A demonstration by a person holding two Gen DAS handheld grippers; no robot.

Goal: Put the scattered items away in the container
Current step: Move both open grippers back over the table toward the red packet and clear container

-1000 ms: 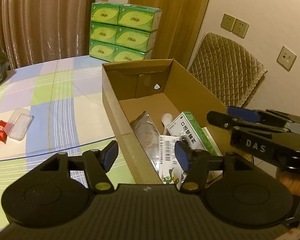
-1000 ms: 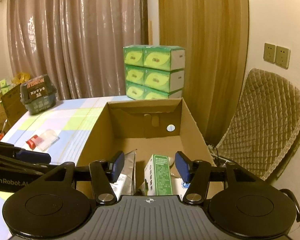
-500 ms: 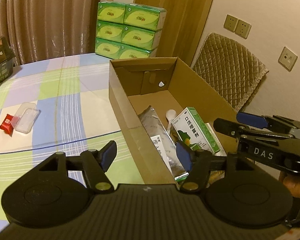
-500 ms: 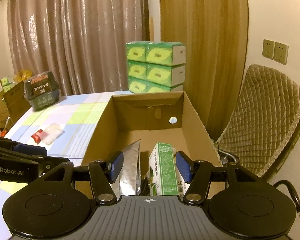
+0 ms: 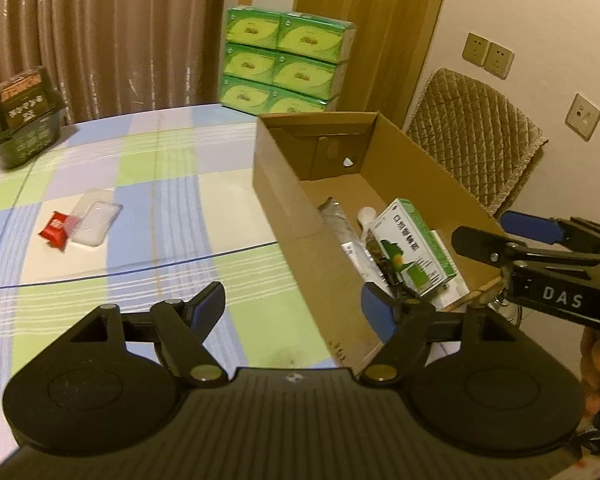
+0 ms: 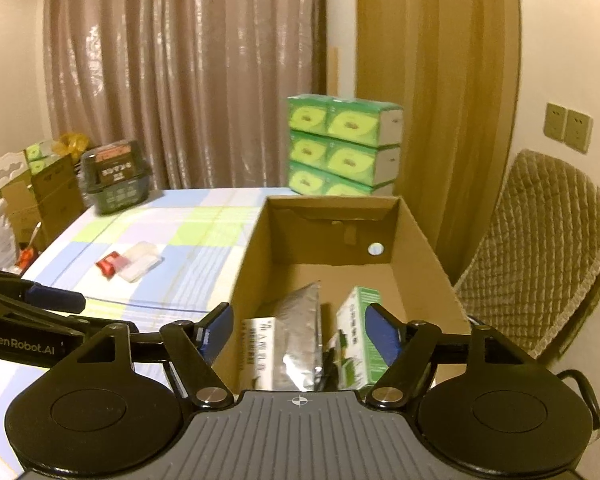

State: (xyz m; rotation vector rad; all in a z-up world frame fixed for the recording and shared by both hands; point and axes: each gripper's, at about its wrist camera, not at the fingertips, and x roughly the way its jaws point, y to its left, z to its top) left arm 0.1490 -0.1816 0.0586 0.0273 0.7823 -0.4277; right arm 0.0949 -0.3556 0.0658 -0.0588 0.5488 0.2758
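An open cardboard box stands on the checked table. Inside lie a green-and-white medicine carton, a silver foil pouch and a white packet. A red sachet and a clear plastic case lie on the table left of the box. My left gripper is open and empty, above the table by the box's near left corner. My right gripper is open and empty over the box's near end; it also shows in the left wrist view.
A stack of green tissue packs stands behind the box. A dark green basket sits at the table's far left. A quilted chair stands right of the box. Cardboard boxes stand left of the table.
Both grippers have pulled back and up from the box, so more of the table and the red sachet show. Both stay open and empty.
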